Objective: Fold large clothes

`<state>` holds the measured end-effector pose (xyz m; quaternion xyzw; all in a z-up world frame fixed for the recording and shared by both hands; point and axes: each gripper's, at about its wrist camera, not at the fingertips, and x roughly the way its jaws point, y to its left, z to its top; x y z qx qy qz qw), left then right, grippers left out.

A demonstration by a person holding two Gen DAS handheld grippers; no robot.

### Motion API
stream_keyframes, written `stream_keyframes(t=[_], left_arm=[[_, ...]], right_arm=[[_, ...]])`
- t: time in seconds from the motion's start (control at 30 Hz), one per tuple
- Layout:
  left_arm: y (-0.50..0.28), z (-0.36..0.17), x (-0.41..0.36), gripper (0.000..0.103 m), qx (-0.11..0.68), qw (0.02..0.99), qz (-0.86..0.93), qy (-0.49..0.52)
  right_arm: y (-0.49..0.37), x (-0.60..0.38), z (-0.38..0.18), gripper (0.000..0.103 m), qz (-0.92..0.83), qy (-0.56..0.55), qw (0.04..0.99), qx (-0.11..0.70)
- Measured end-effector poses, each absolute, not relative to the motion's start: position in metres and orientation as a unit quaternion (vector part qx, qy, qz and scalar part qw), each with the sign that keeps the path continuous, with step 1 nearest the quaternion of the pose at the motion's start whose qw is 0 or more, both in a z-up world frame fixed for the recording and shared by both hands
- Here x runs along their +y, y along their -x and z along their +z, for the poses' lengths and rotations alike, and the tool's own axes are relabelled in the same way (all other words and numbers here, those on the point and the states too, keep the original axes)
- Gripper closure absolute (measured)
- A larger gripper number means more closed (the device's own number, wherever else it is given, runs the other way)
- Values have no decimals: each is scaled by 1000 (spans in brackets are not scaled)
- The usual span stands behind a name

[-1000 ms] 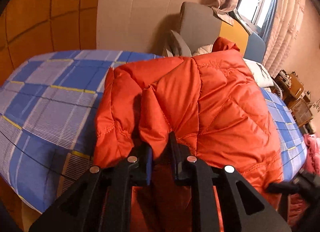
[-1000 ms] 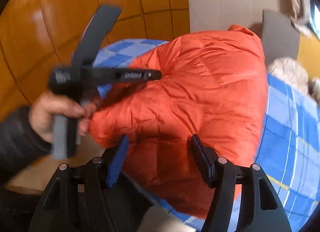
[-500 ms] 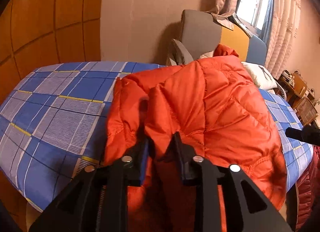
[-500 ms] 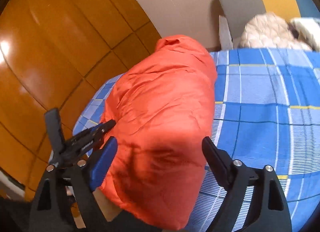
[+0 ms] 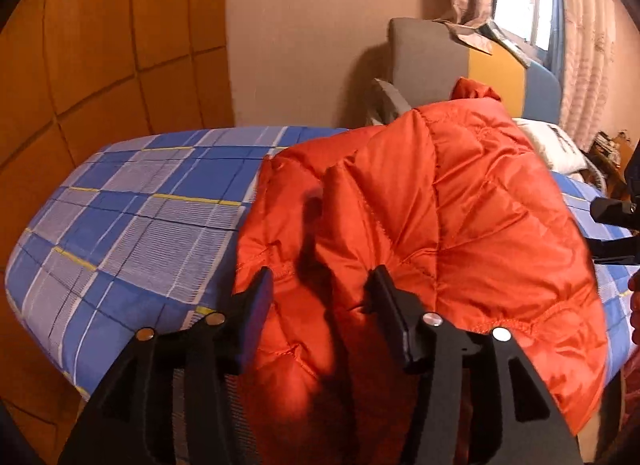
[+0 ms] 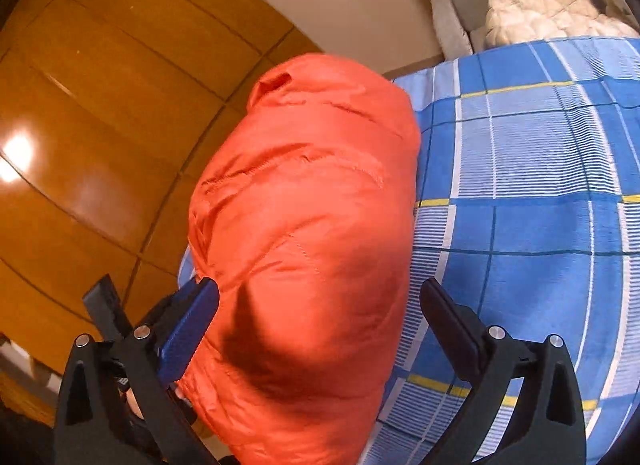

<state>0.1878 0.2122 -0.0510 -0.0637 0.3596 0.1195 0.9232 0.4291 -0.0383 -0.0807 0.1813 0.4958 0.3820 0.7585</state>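
Note:
An orange quilted puffer jacket (image 5: 460, 217) lies bunched on a bed with a blue plaid sheet (image 5: 132, 225). My left gripper (image 5: 320, 299) sits low over the jacket's near hem. Its jaws are opening, a fold of the jacket lies between them, and the pads stand clear of it. In the right wrist view the jacket (image 6: 312, 205) fills the centre. My right gripper (image 6: 320, 313) hovers over its near end, jaws opening very wide with nothing pressed. The left gripper's black frame (image 6: 108, 305) shows at the lower left there.
Wooden wardrobe panels (image 6: 100, 125) stand to the left of the bed. A grey, yellow and blue headboard (image 5: 460, 61) is at the far end, with a white pillow (image 5: 552, 141) and a cream quilted garment (image 6: 548, 5). Bare plaid sheet (image 6: 540, 205) spreads right of the jacket.
The left jaws spread apart and let go of the jacket fold. The right gripper swung across to the jacket's right side, rolled, and opened wider.

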Motion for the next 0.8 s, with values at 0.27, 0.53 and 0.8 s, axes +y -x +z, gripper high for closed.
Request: stream_keyframes(t=[0.27, 0.53, 0.8], left_arm=[[-185, -60, 225, 38, 360, 919, 128, 97], [-189, -77, 257, 34, 370, 909, 82, 174], [-196, -120, 302, 51, 355, 862, -50, 357]], right_arm=[[-445, -33, -108, 3, 418, -204, 719, 517], [-456, -20, -140, 3, 477, -239, 653, 538], [-463, -9, -140, 18, 504, -244, 639, 527]])
